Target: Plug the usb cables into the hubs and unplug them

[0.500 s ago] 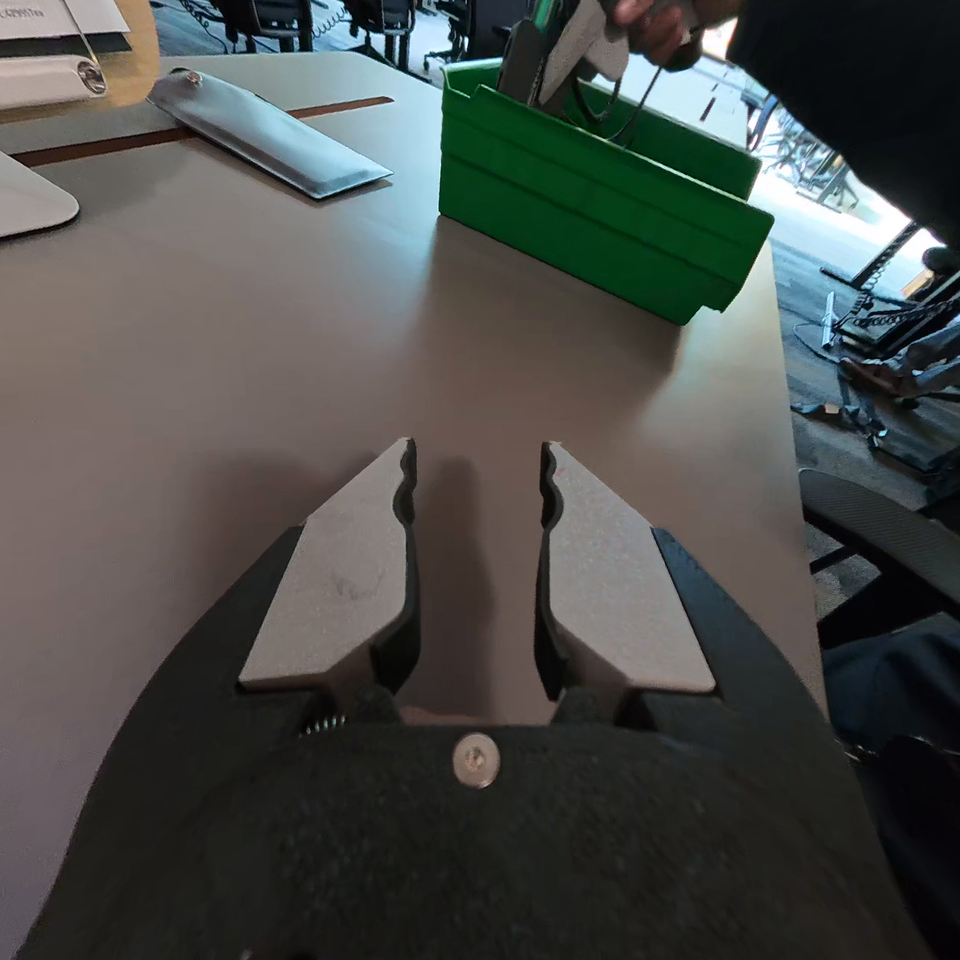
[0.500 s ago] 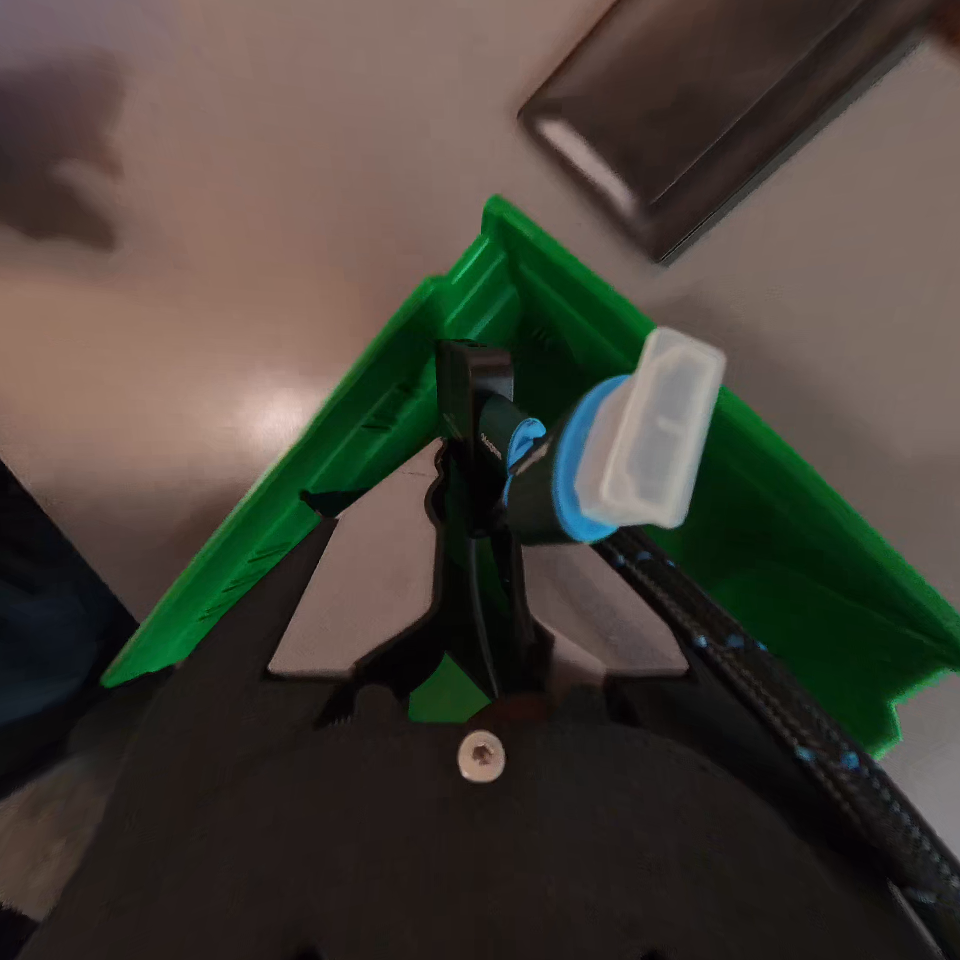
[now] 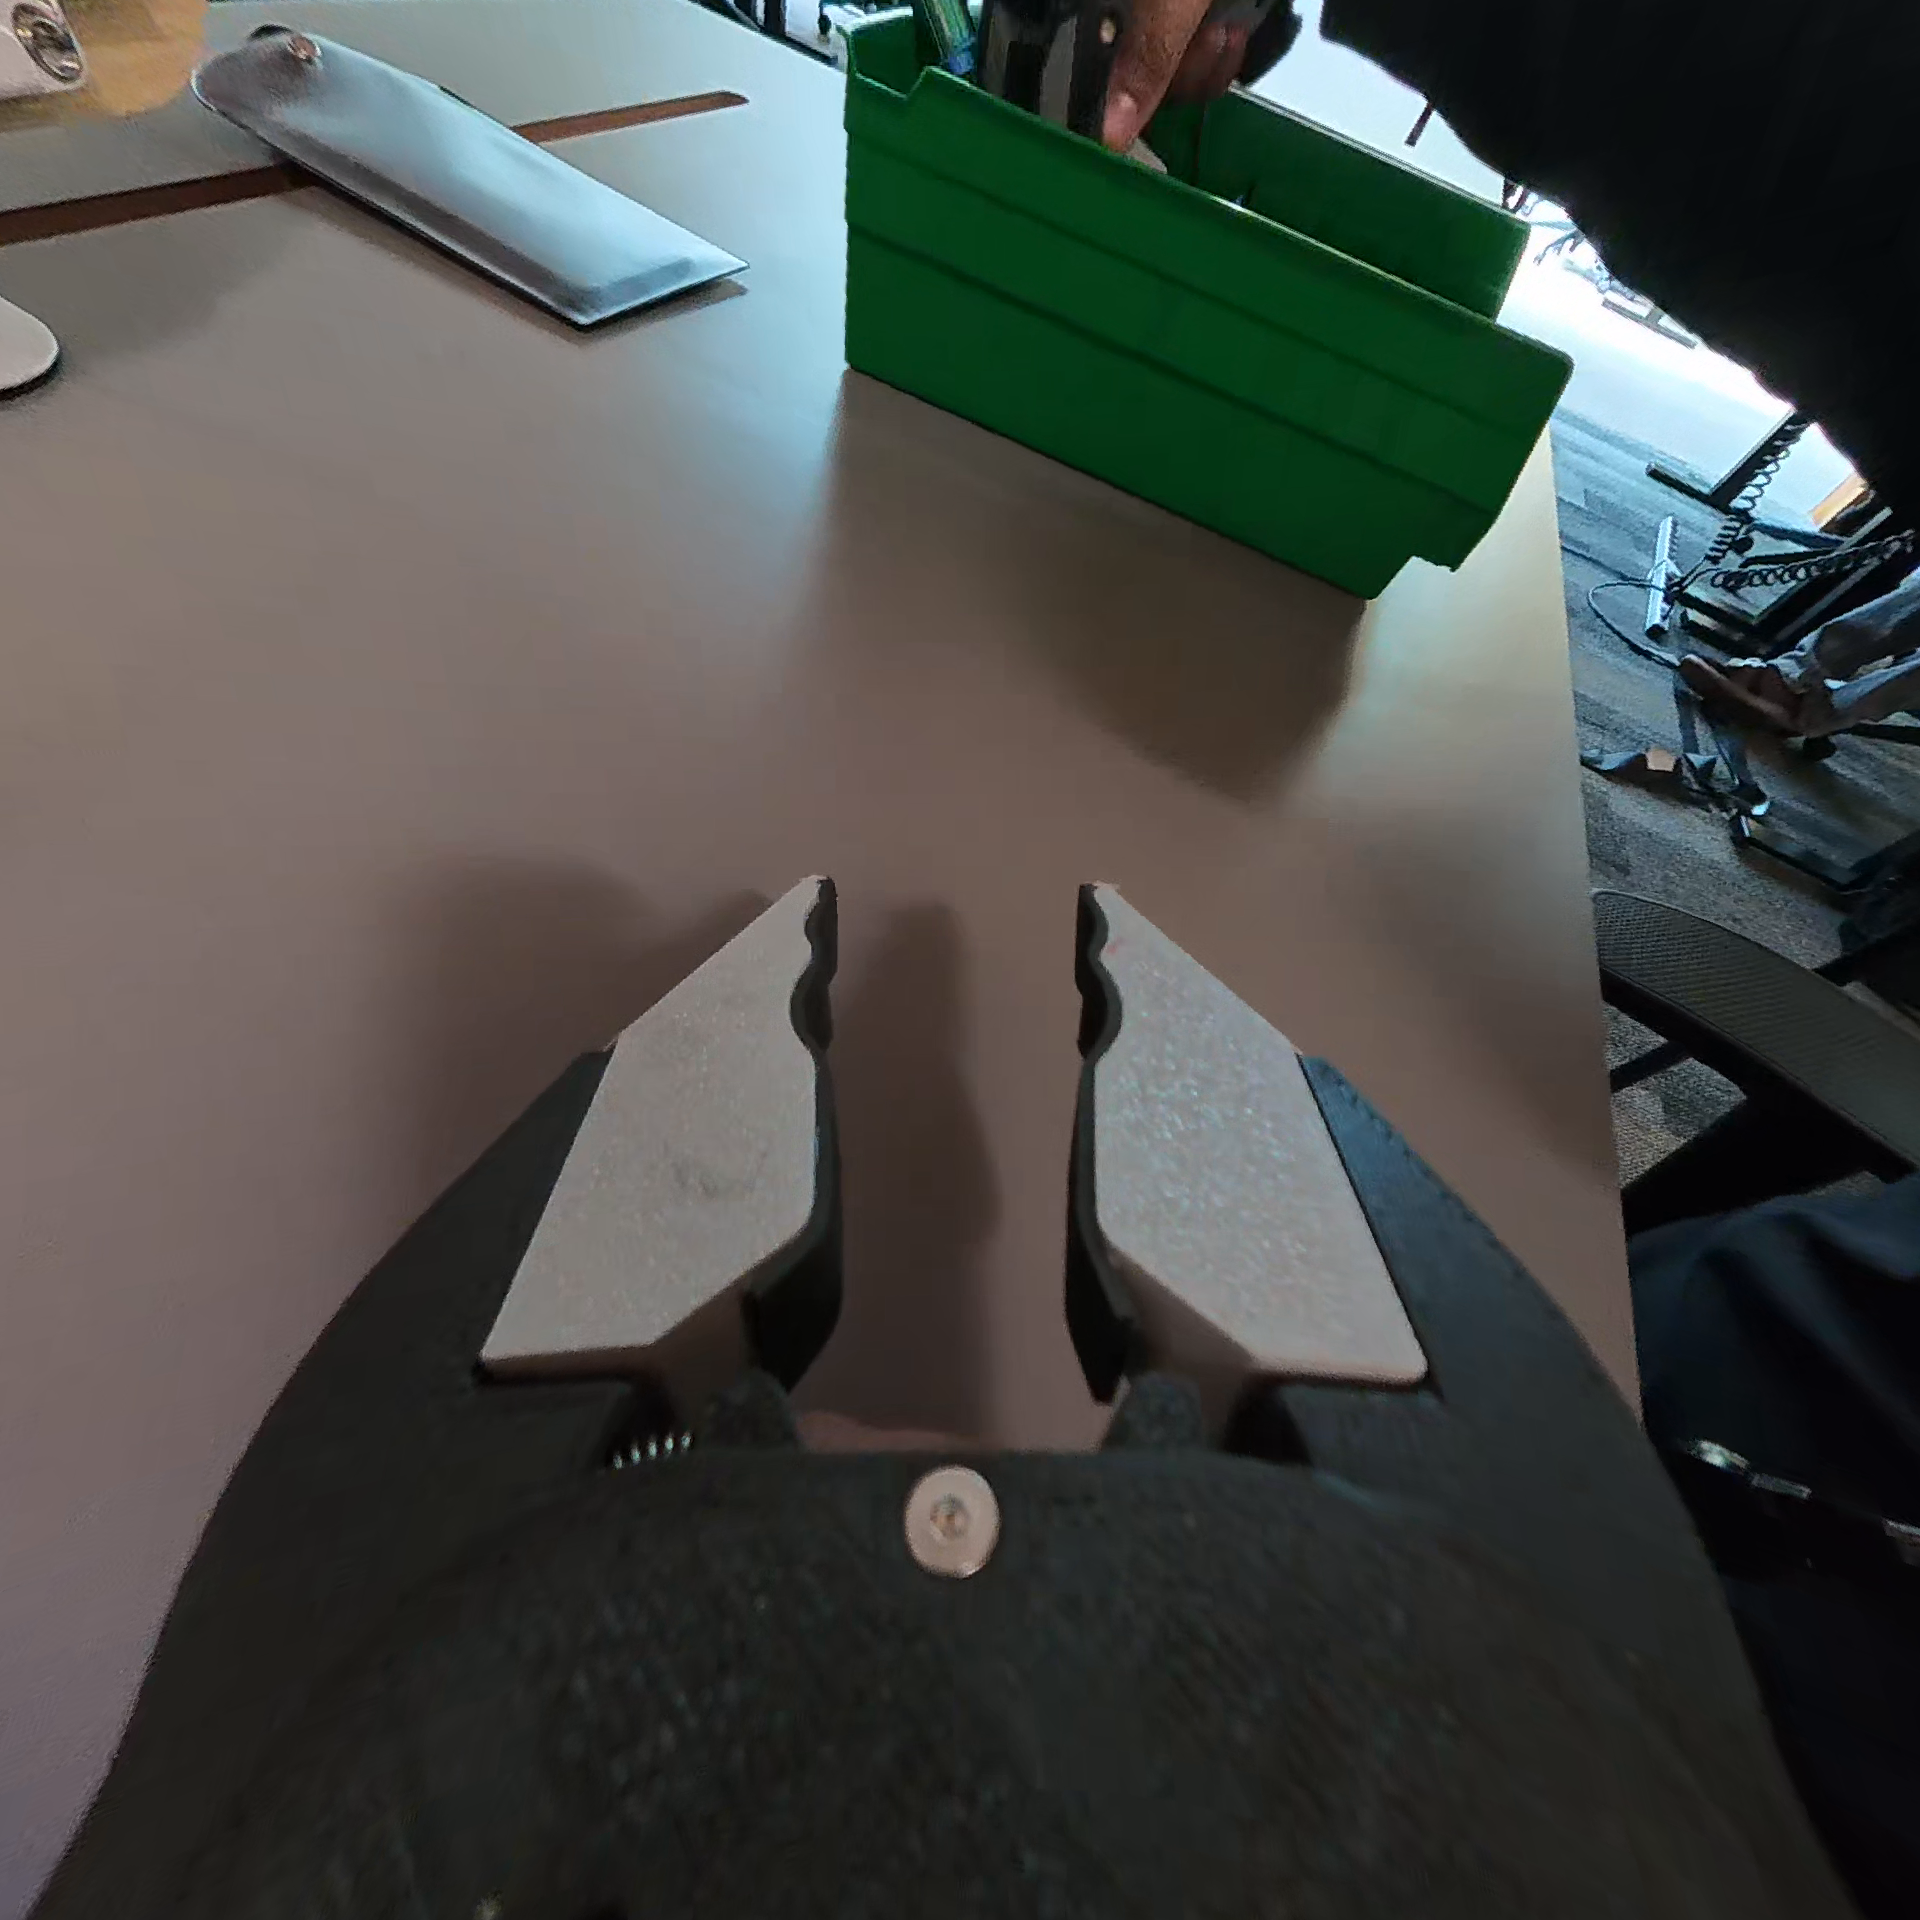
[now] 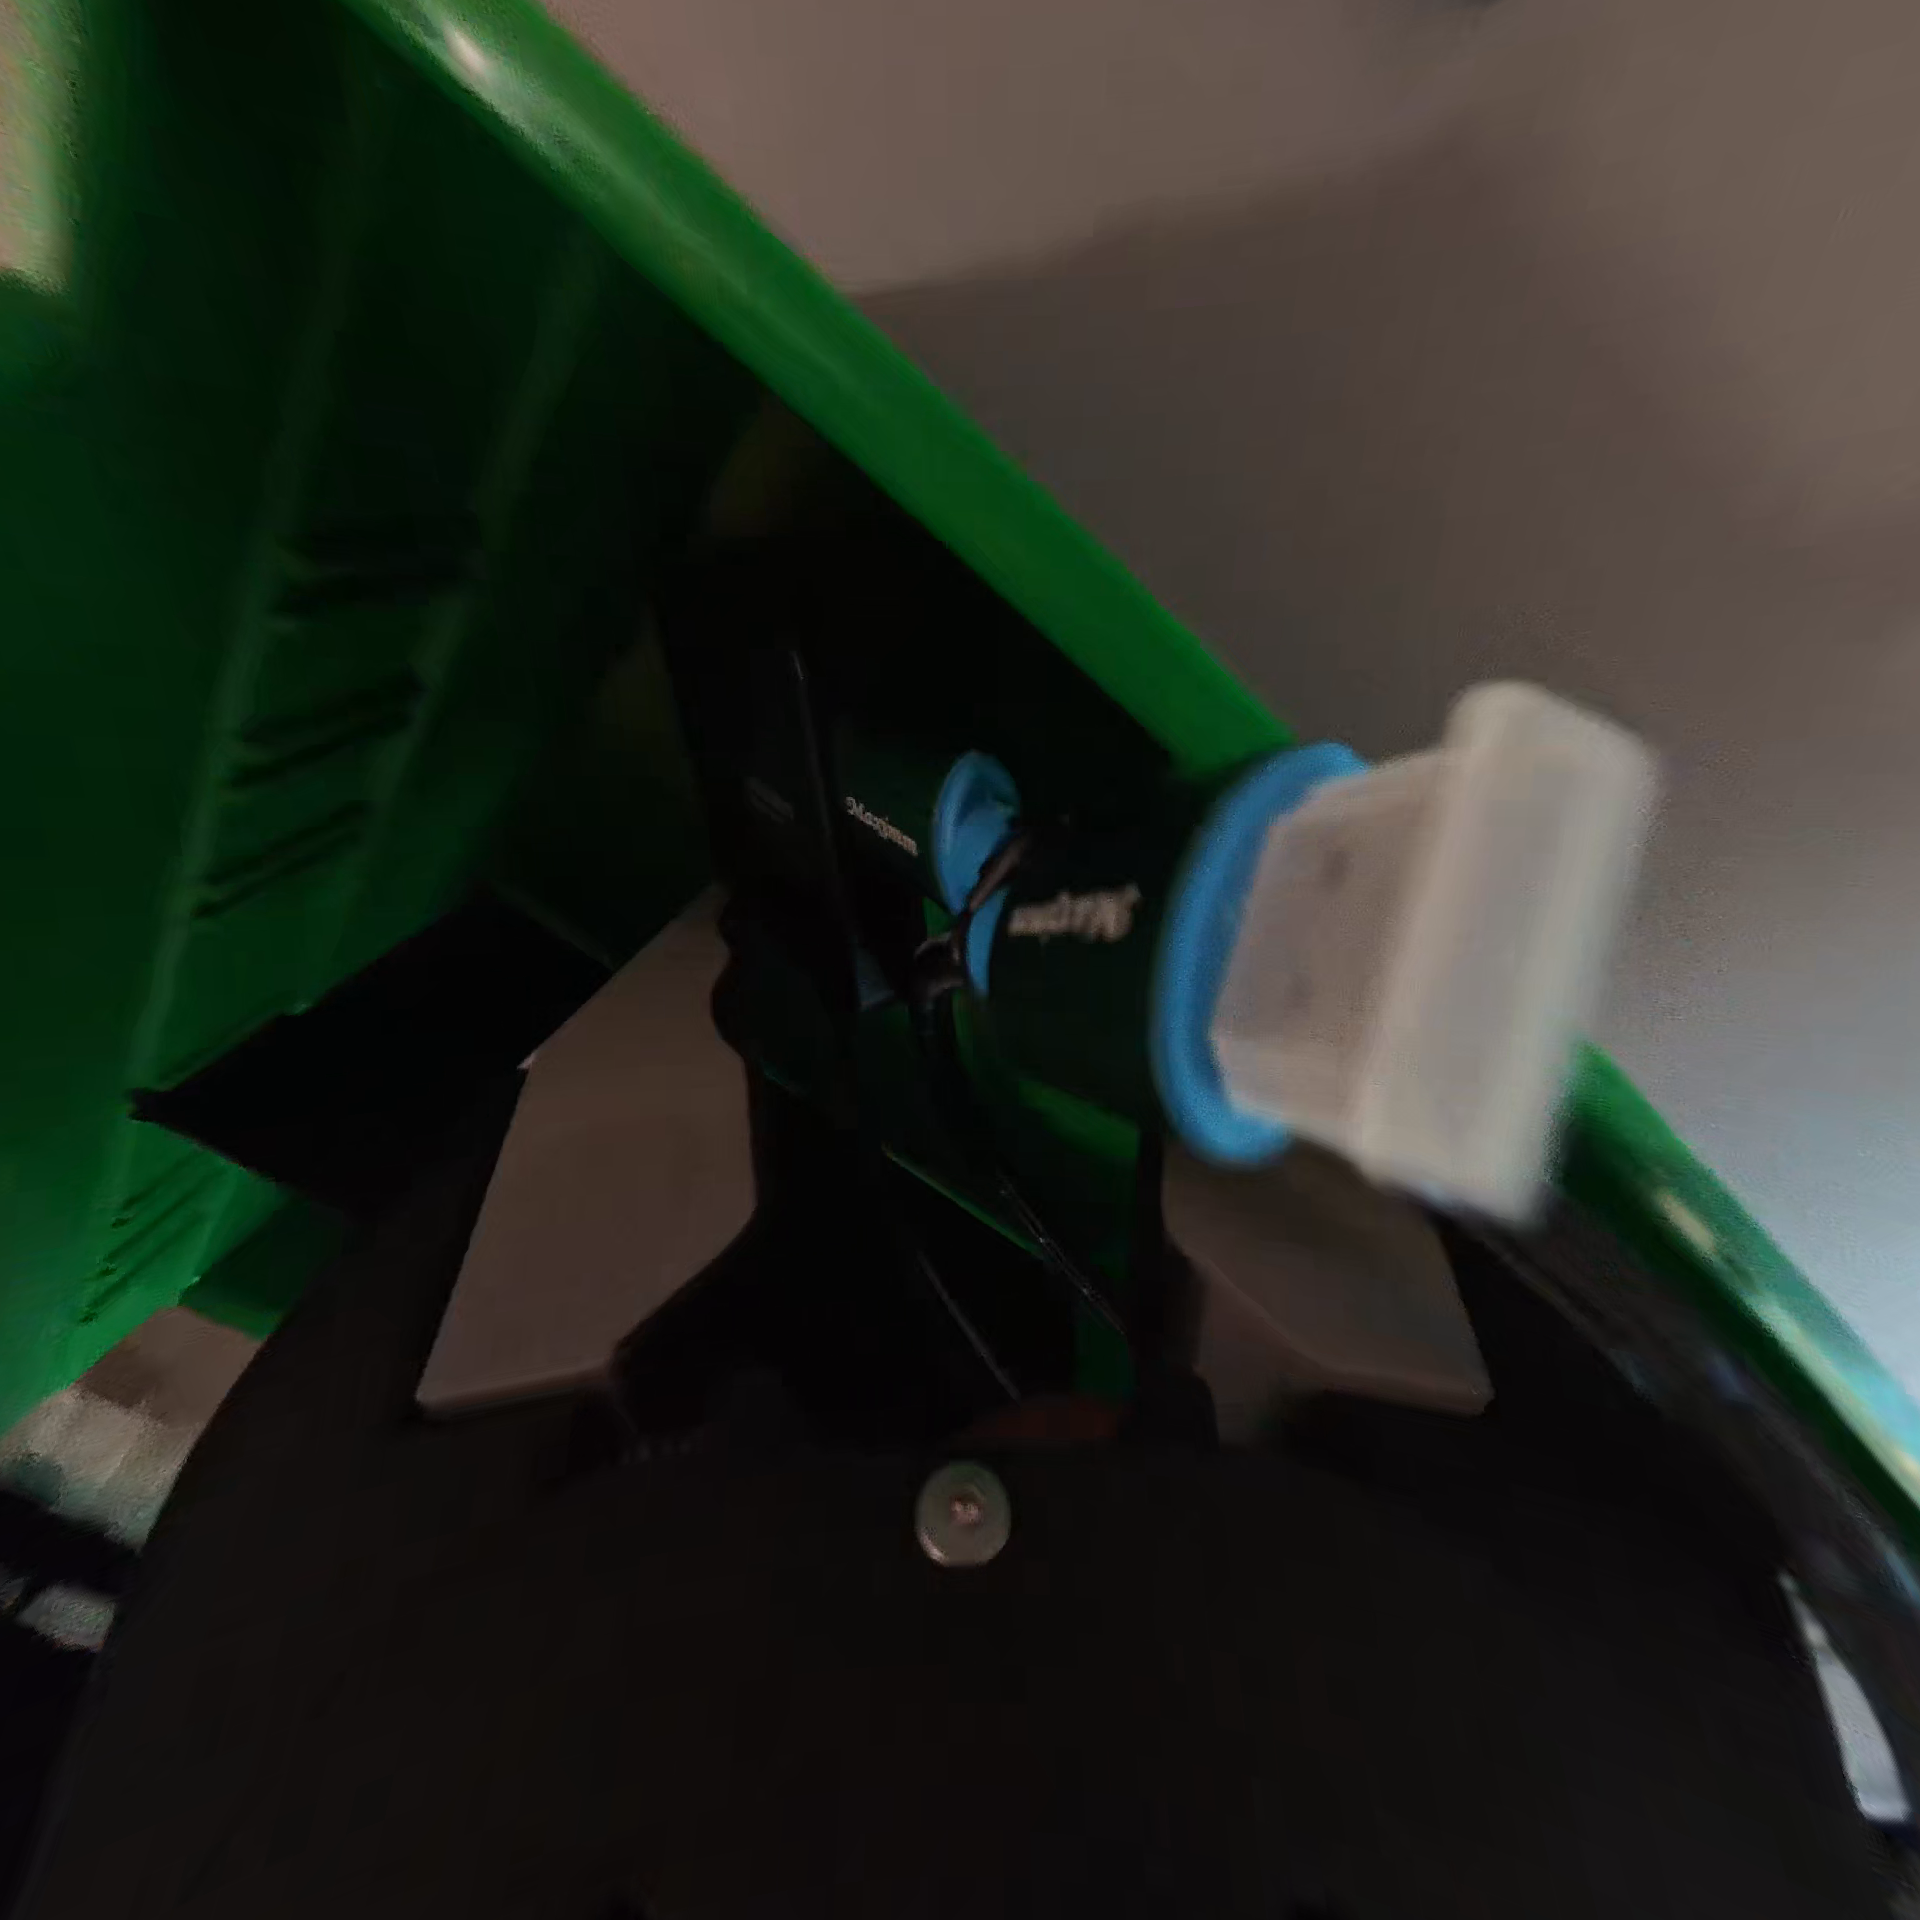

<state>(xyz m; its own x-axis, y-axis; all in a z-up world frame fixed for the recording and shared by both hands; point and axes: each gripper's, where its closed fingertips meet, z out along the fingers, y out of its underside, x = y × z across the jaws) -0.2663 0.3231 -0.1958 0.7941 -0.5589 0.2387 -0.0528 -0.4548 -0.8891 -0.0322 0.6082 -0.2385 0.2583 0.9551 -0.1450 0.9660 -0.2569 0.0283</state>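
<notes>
Left gripper [image 3: 956,888]: jaws parted to a moderate gap, nothing between them, only bare table [image 3: 520,623] showing through. Hovering low over the near part of the surface, well apart from everything else.

Right gripper [image 4: 914,997]: clamped on a bundled black cable [image 4: 1070,935], the dark bundle filling the gap between the pads. Grip point hard to read through motion blur; probably on the coil just behind the plug. Plug jutting out to the right of the jaws: black body, blue collar, translucent whitish cap [image 4: 1423,956] on the end. Cap above the rim of the green bin [image 4: 312,520], not inside it.

Change against half a second ago: right gripper now much deeper and closer to the bin, with the green inner wall filling the left of its view. Left gripper's gap unchanged.

Farther off, left wrist view: green bin [image 3: 1143,343] standing by the right edge of the surface, ribbed side wall facing the camera. Hand [image 3: 1153,62] reaching down into it at the far end. Grey flat pouch [image 3: 468,187] lying toward the far left corner, apart from the bin. Black chair [image 3: 1766,1018] beyond the right edge.
</notes>
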